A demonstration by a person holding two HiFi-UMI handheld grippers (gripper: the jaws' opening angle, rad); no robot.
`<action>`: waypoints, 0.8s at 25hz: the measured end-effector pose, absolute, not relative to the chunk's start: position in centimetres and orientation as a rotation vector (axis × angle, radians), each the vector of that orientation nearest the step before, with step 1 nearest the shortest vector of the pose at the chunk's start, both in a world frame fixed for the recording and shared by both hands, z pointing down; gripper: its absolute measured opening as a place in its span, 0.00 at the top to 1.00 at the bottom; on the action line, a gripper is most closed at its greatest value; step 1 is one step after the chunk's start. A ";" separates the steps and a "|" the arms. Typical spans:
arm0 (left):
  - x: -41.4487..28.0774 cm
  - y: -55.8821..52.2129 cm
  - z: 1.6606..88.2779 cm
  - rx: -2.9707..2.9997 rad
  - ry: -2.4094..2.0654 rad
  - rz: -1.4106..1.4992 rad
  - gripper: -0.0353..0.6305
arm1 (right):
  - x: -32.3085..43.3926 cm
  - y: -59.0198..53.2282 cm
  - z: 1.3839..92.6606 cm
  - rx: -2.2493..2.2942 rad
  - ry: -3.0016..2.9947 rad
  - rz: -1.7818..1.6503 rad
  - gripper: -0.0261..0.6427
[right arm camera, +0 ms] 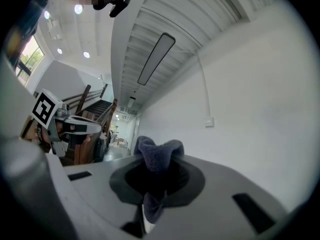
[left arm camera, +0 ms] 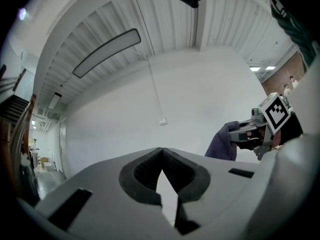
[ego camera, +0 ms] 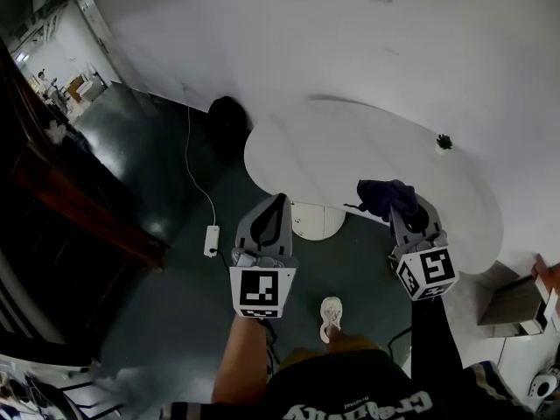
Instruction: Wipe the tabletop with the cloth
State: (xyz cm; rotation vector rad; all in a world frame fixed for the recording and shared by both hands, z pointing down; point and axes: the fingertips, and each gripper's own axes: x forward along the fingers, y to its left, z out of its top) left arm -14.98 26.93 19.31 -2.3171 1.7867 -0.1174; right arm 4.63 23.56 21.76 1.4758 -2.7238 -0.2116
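Clenched on the dark blue cloth (right arm camera: pixel 159 156) with the fingers (right arm camera: pixel 125 181) of the right gripper (right arm camera: pixel 156 174). Bunched tight between the two pads, with a lump poking out past the tips and a narrow tail hanging below them. From the head view, held as a dark wad at the gripper's front, over the near edge of the white desk (ego camera: pixel 350 147); touching it or not, cannot tell. Over at the left gripper (left arm camera: pixel 162 156), pressed together at the tips with nothing between, off the desk's edge above the dark floor (ego camera: pixel 175 173), well apart from the cloth. Farther out on the desk, a small dark object (ego camera: pixel 444 142) near the wall (ego camera: pixel 262 42). Down on the floor, a white power strip (ego camera: pixel 211 240) and a shoe (ego camera: pixel 331 316).
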 end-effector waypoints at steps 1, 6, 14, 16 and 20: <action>-15.1 25.7 19.5 -2.310 1.792 -0.123 0.95 | 4.3 22.1 21.9 1.460 -2.729 -0.213 0.92; -16.2 19.7 20.1 -2.292 1.829 -0.119 0.95 | 2.8 15.6 21.9 1.401 -2.754 -0.221 0.92; -17.9 11.5 20.0 -2.272 1.830 -0.125 0.95 | 0.4 7.1 21.0 1.360 -2.778 -0.275 0.92; -18.3 9.9 20.1 -2.272 1.832 -0.129 0.95 | 0.1 5.2 21.1 1.367 -2.780 -0.265 0.92; -19.3 7.6 20.4 -2.286 1.820 -0.146 0.95 | -0.7 2.6 21.6 1.375 -2.778 -0.246 0.92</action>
